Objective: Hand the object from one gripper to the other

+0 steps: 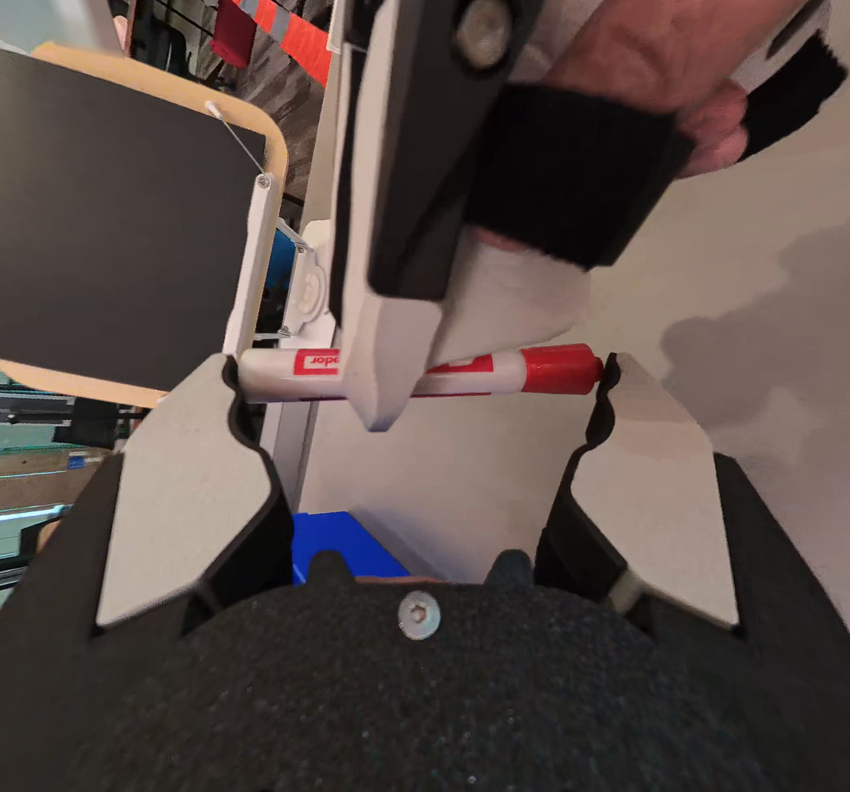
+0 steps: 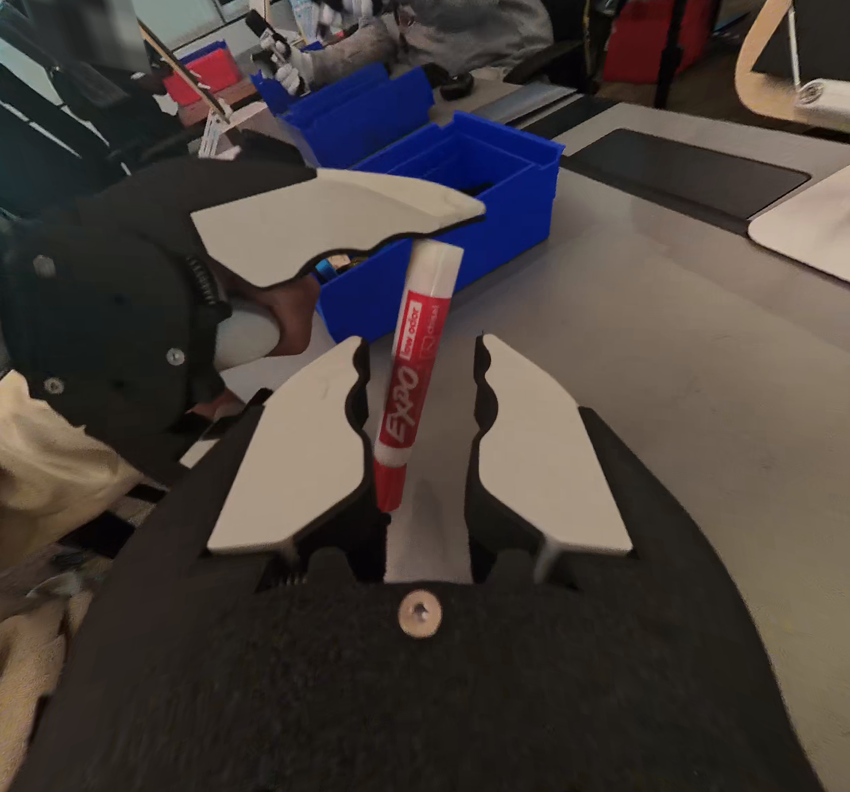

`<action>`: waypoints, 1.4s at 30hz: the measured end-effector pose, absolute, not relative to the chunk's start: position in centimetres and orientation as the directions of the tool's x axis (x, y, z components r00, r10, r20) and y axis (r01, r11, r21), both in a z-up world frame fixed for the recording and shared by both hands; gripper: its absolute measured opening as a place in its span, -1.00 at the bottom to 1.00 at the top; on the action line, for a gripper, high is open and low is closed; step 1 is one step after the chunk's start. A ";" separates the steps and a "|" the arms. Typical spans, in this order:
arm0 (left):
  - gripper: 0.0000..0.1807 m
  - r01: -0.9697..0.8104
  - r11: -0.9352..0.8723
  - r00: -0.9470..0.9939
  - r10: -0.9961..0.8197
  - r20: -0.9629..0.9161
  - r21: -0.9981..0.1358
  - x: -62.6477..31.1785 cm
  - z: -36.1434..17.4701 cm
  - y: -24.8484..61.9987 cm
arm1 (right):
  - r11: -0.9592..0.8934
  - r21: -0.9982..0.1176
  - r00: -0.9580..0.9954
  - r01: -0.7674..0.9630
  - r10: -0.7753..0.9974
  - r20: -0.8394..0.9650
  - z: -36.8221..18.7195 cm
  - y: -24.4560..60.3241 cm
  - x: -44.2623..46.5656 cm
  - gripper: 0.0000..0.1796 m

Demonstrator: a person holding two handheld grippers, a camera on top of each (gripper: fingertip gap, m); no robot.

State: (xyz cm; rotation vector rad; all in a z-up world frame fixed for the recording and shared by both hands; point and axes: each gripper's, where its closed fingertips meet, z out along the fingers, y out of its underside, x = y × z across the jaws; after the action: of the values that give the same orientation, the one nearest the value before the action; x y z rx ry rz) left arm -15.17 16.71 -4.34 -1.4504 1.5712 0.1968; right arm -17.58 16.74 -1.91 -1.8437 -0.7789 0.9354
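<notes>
Marker held lengthwise in our left claw, with the right claw spread around it.

Our left claw (image 1: 421,367) pinches the white plastic dry-erase marker with a red cap (image 1: 559,367) end to end between its fingertips, above the grey bench (image 2: 644,378). Our right claw (image 2: 421,349) is spread around the marker's barrel, its right finger clear of it. A blue plastic bin (image 2: 460,199) sits farther back on the bench.

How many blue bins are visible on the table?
2: one open blue bin just beyond the marker, another blue bin behind it. More may be hidden.
</notes>
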 end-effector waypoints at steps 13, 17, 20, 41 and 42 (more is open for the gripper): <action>0.44 -0.865 0.312 0.087 -0.676 -0.732 -0.392 -14.2 -5.5 15.5 | -0.502 -0.857 0.492 0.118 0.779 -0.389 -2.4 16.5 -17.0 -0.78; 0.25 -0.793 0.313 0.143 -0.738 -0.660 -0.522 -13.9 -4.0 14.8 | -0.498 -0.862 0.487 0.099 0.779 -0.394 -2.2 17.1 -16.1 -0.77; 0.17 -0.696 0.233 0.244 -0.813 -0.529 -0.680 -14.2 -2.4 15.1 | -0.506 -0.862 0.433 0.033 0.784 -0.444 -1.4 17.6 -14.7 -0.78; -0.54 -0.289 -0.280 0.053 -0.959 0.277 -0.915 -11.0 -3.9 11.9 | -0.157 -0.953 0.170 -0.260 0.964 -0.205 5.6 14.5 -12.8 -0.77; -0.65 -0.282 -0.275 0.050 -0.961 0.272 -0.919 -11.0 -3.8 11.9 | -0.160 -0.952 0.167 -0.262 0.964 -0.208 5.6 14.5 -12.8 -0.77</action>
State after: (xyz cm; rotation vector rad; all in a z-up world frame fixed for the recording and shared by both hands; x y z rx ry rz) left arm -10.99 11.92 -3.81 -1.6426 1.2690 -1.2561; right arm -12.85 14.49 5.58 -1.2399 -0.7898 1.3035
